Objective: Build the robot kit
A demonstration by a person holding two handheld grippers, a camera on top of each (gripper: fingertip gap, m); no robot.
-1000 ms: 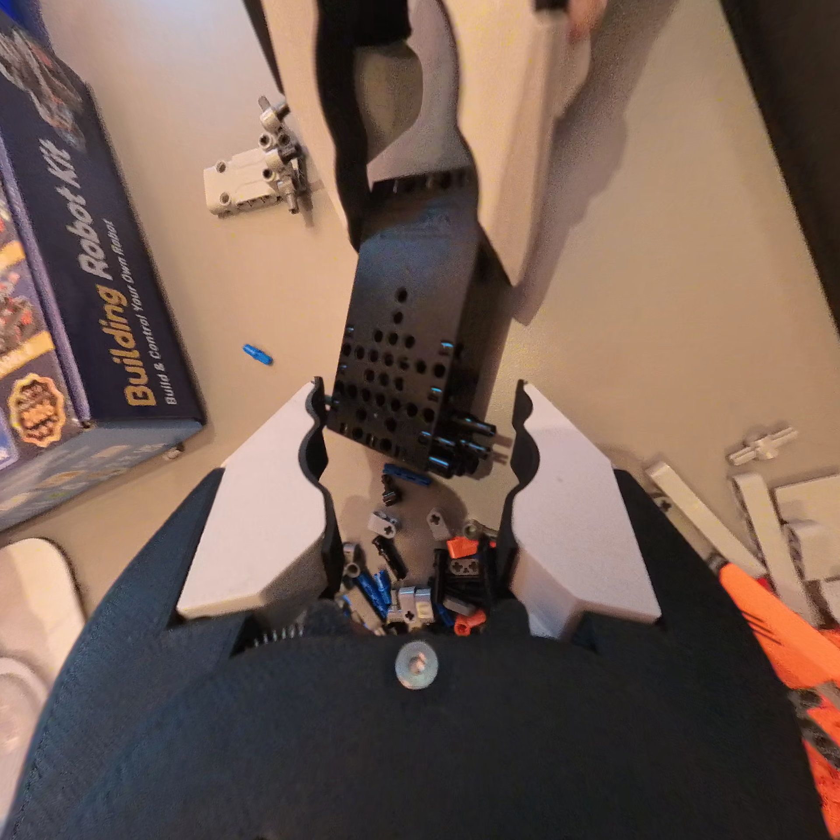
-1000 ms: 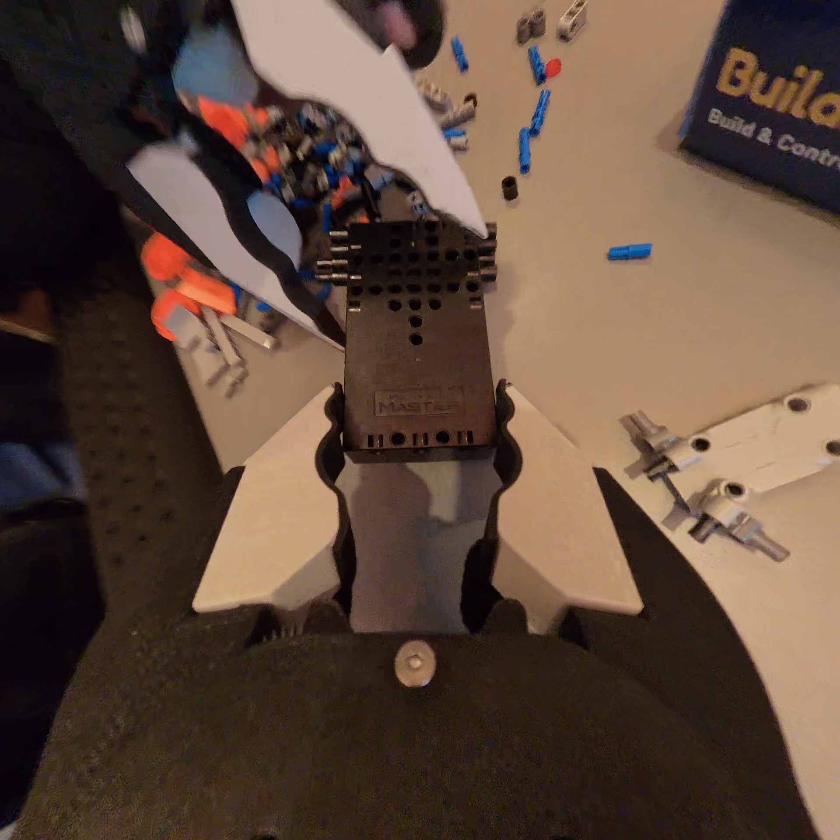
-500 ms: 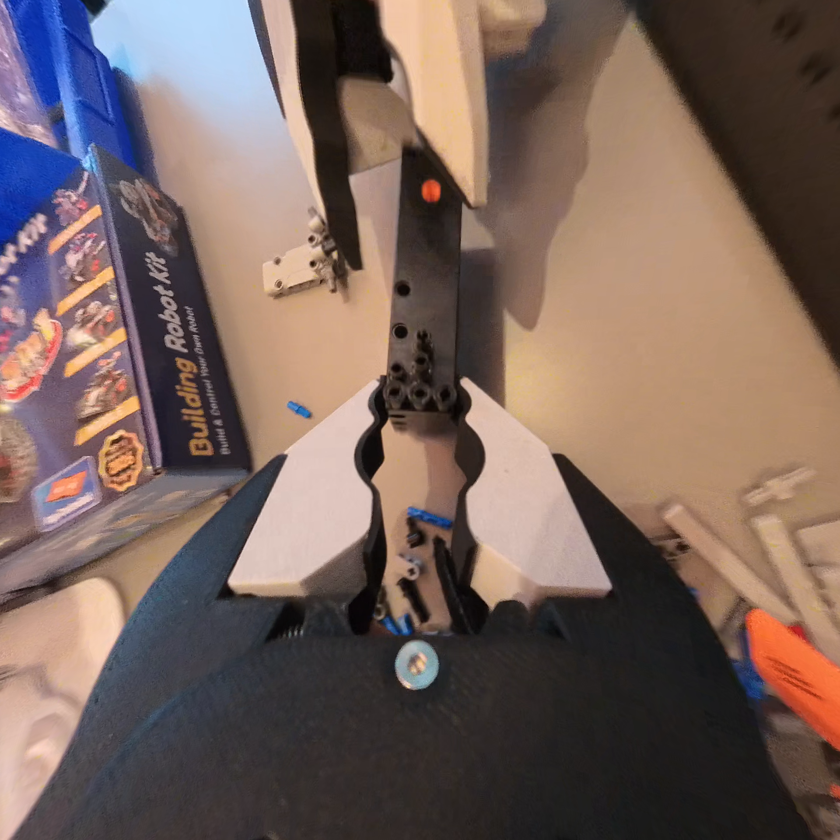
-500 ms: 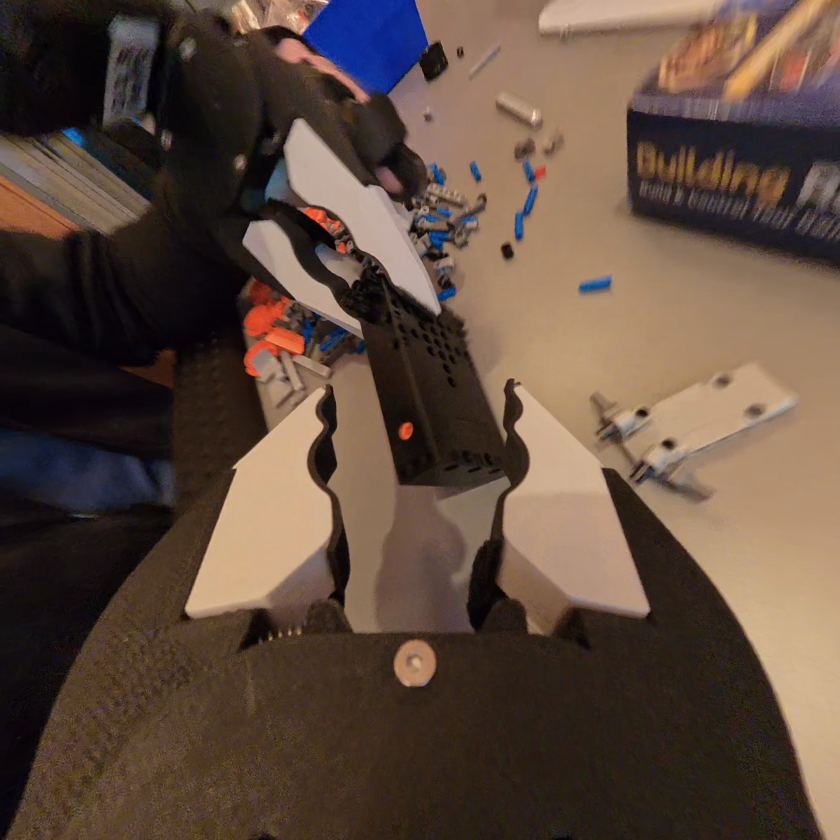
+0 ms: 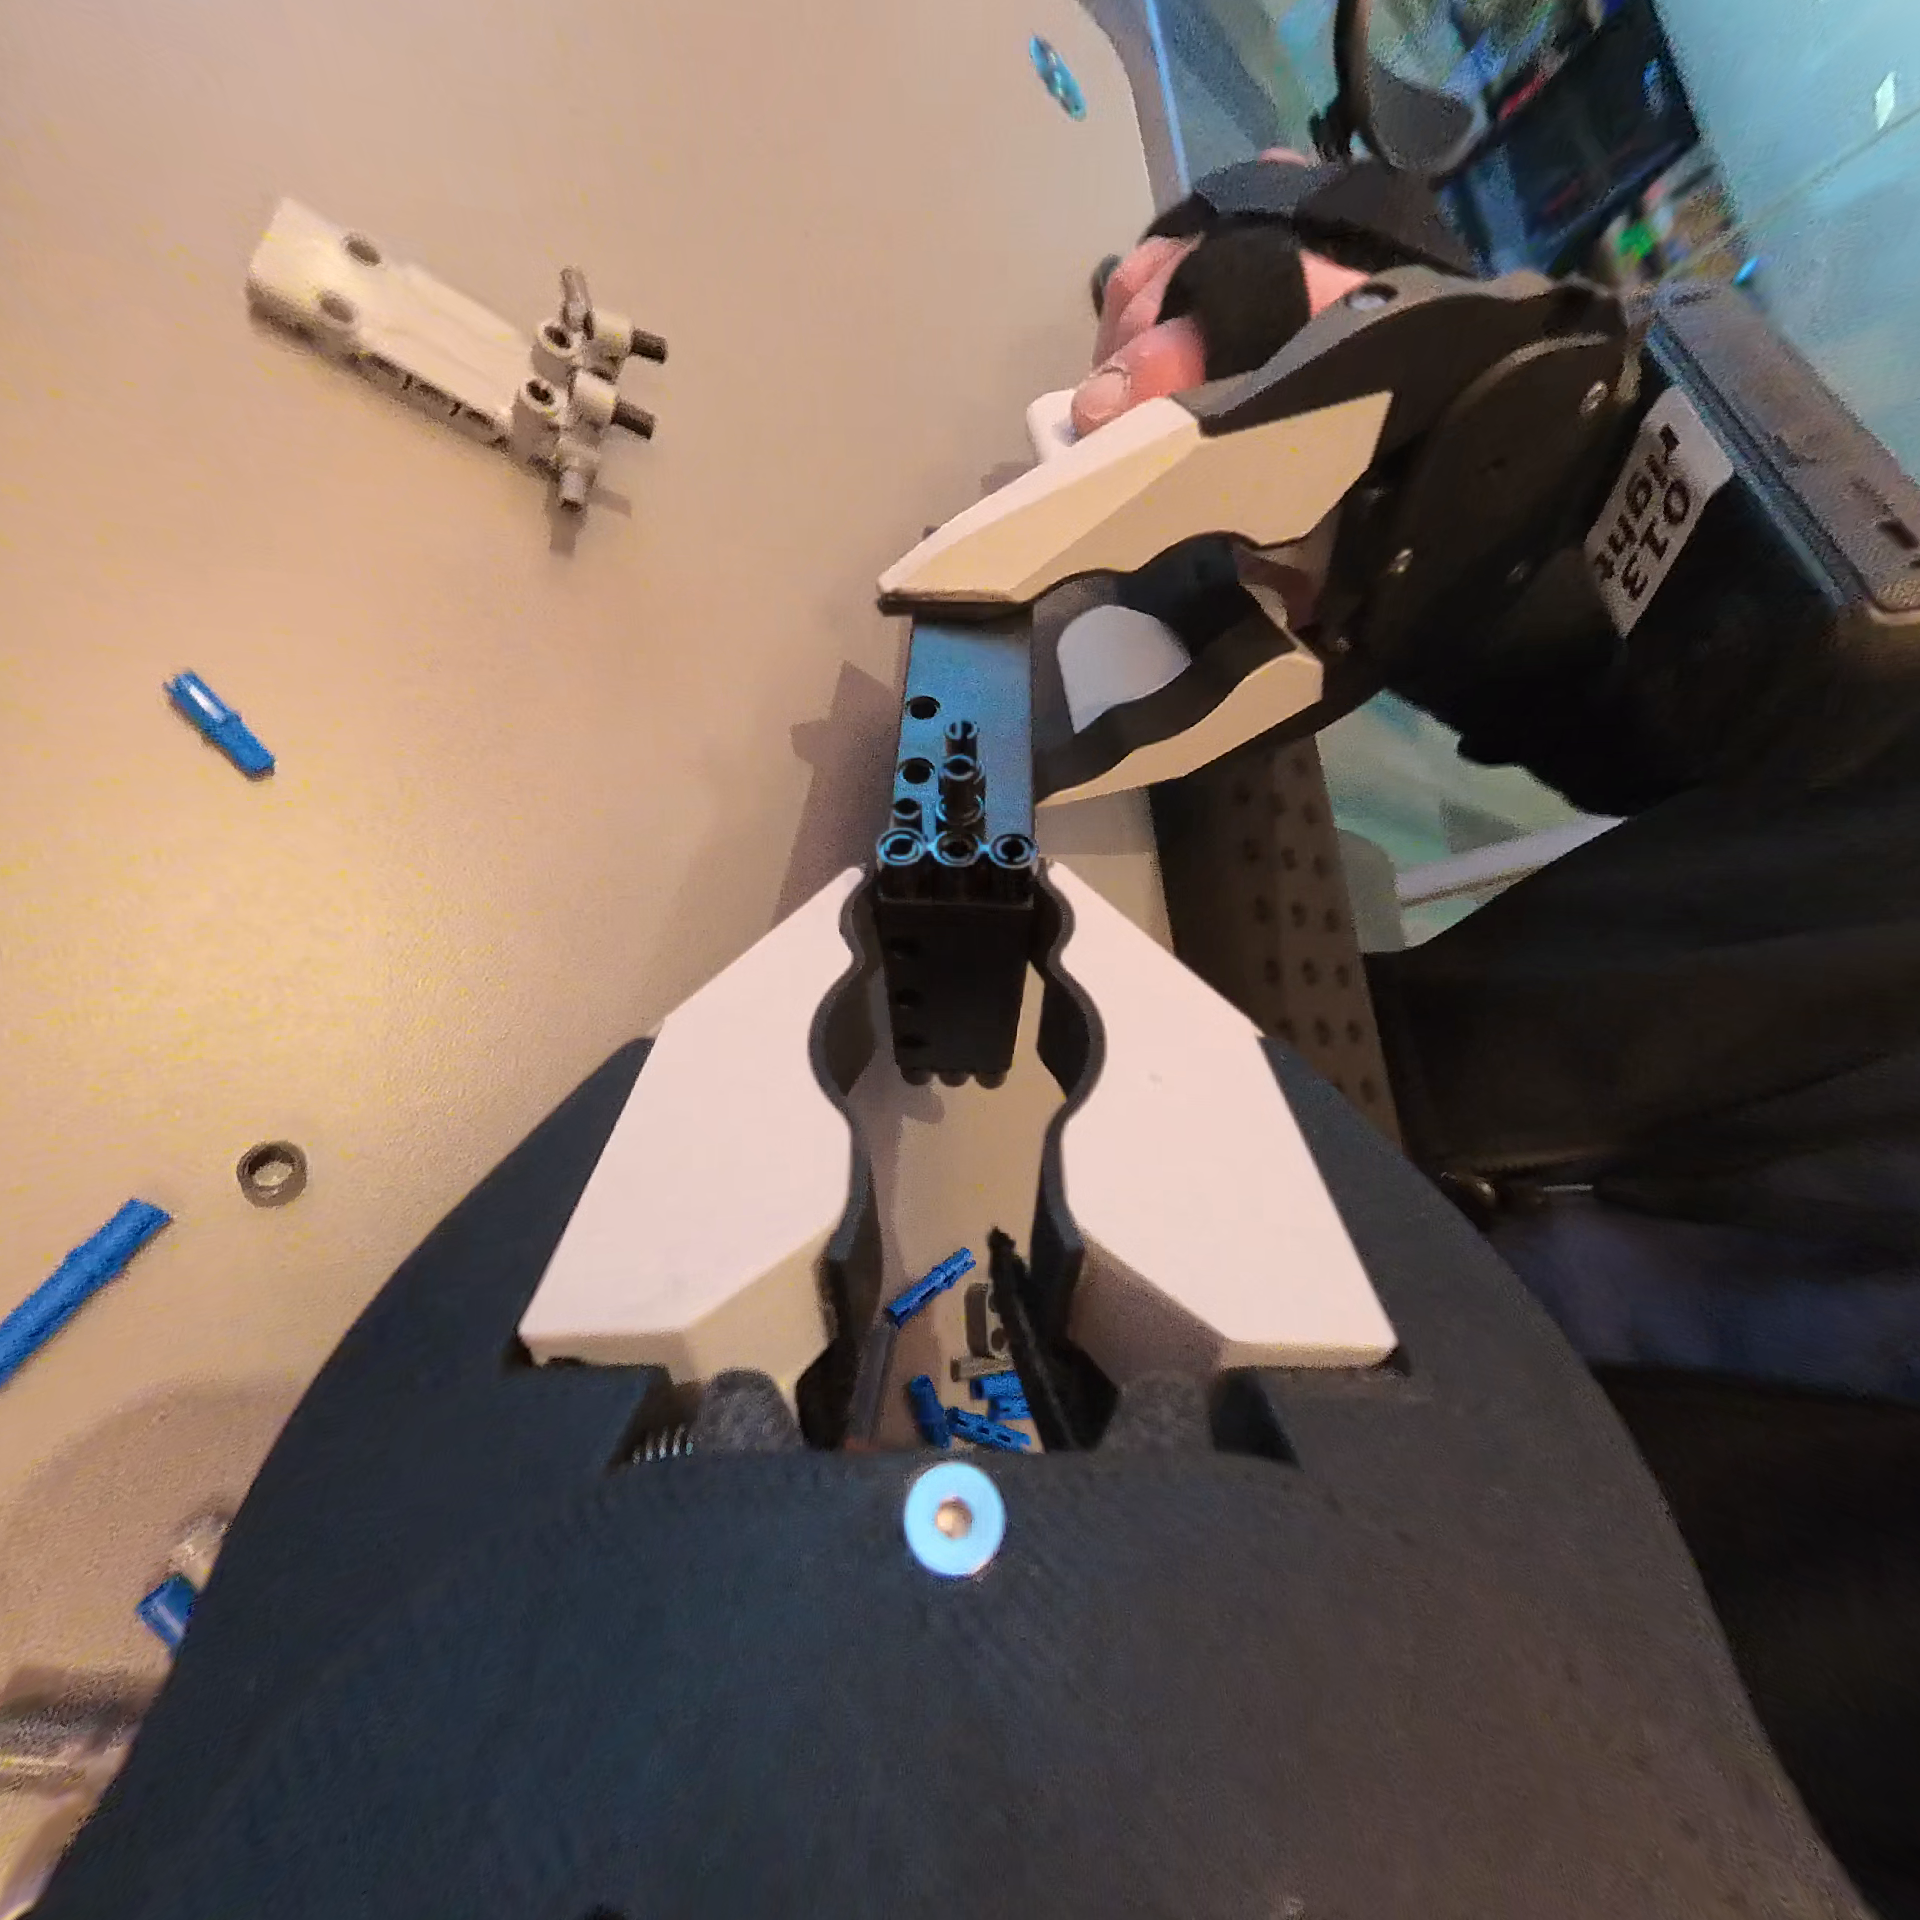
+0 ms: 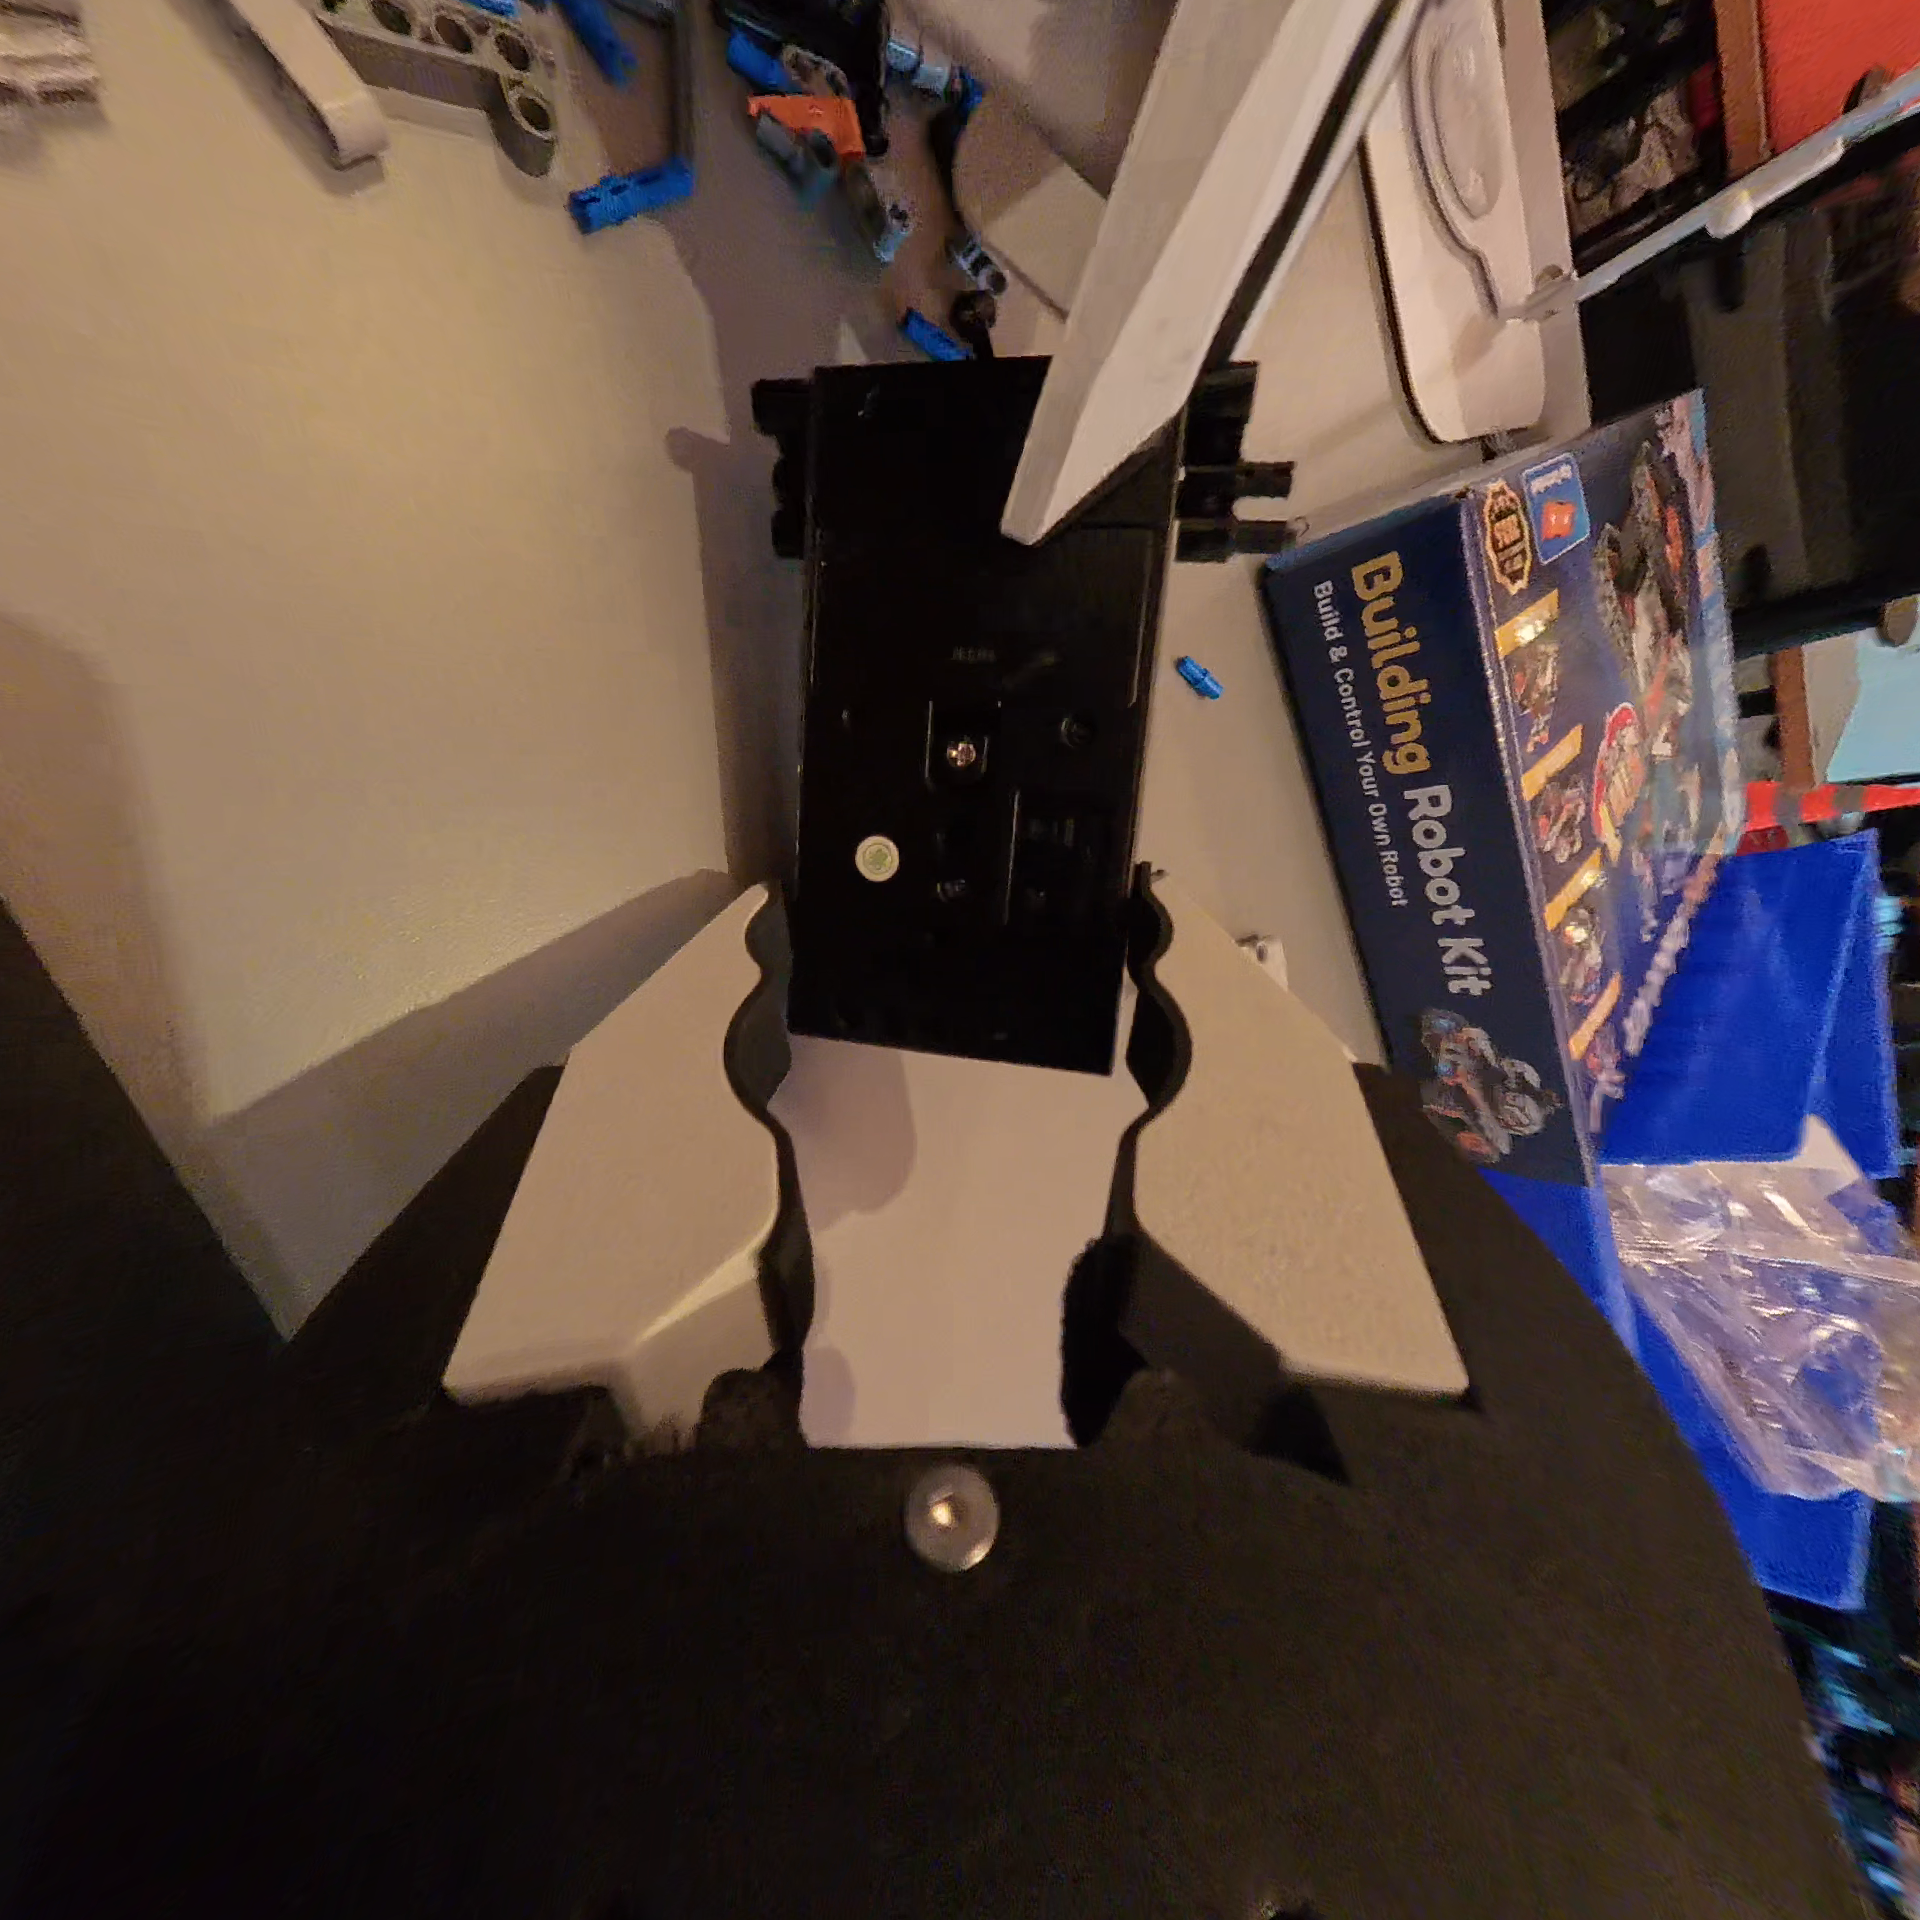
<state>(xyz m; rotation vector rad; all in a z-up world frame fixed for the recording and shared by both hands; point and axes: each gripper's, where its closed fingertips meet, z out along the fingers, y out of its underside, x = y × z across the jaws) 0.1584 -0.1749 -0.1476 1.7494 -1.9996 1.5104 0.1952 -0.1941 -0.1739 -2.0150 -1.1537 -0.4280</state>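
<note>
The block (image 6: 966, 675) hangs above the table (image 5: 520, 935), held at both ends. The left gripper (image 5: 954, 914) is clamped across its thin side, and the right gripper (image 6: 951, 935) looks closed on the two long edges of its wide face, though the contact there is only at the very fingertips. As a judgement, such a hold goes best with the squeeze on flat walls and not on the black pins (image 6: 1231, 488) that stick out at the far end; the right fingertips have little overlap, so a deeper bite would resist twisting better, and both grippers should keep to one line, so that the block is not levered between them. The block is a hard, glossy black plastic slab, rectangular, with round holes along its narrow side, and a small screw (image 6: 964, 750) and a pale round sticker (image 6: 878, 858) on its broad face; smooth walls like these may slip under a light grip. The fingers (image 5: 727, 1143) are matte white wedges with wavy black inner pads. A gloved hand (image 5: 1174, 322) grips the right tool. On the pale, smooth table lie a grey beam (image 5: 416, 322) with pegs, a blue pin (image 5: 220, 724), a black ring (image 5: 271, 1173), a heap of small parts (image 6: 831, 104) and a printed blue box (image 6: 1507, 779).
</note>
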